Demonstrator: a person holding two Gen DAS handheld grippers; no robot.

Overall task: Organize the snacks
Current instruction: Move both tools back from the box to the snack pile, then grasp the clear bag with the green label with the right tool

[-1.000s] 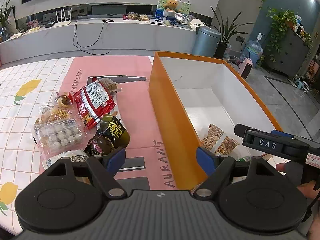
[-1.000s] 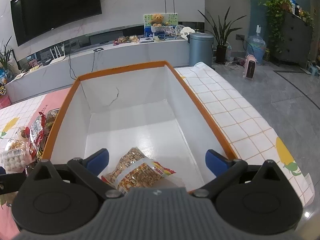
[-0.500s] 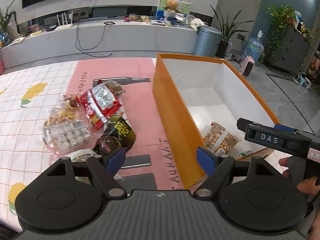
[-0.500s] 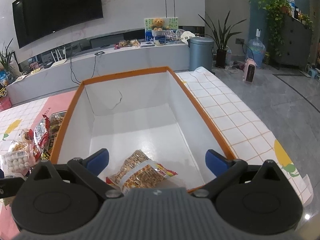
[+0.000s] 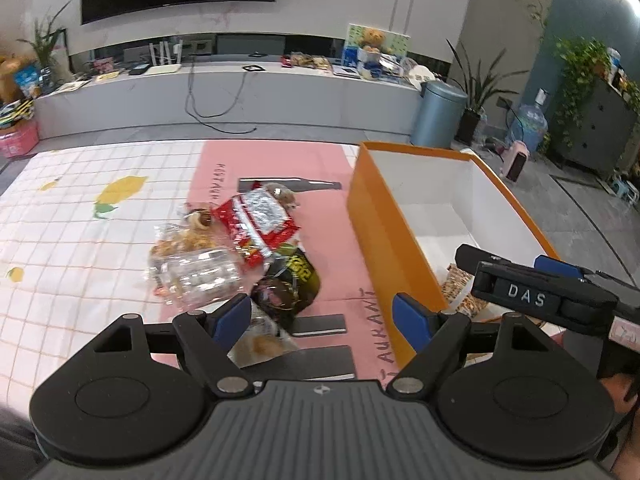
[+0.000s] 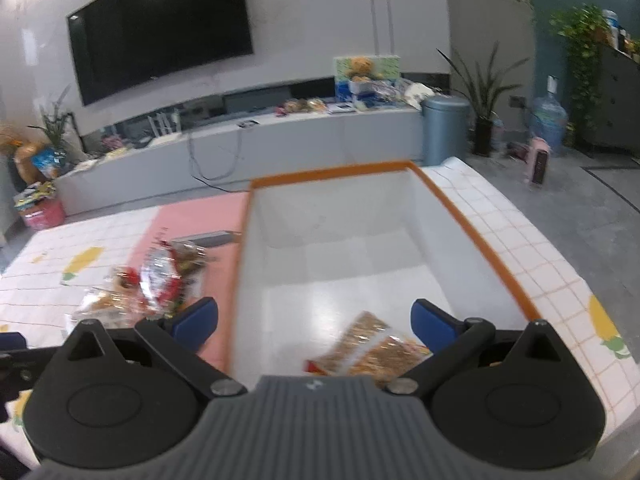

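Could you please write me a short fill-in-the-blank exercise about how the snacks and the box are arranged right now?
1. The open cardboard box has an orange outside and a ____ inside.
2. The only snack inside the box is the clear packet of brown crackers, so the box holds ____ packet.
3. The shiny red foil snack bag lies on the ____ mat, outside the box.
4. The jaws of the left gripper stand ____, with nothing held between them.

Missing words: white; one; pink; open

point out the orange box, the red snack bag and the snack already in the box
orange box (image 5: 384,236), left wrist view, outer orange side wall
red snack bag (image 5: 256,216), left wrist view, middle of its face
snack in the box (image 6: 372,350), right wrist view, middle of the packet
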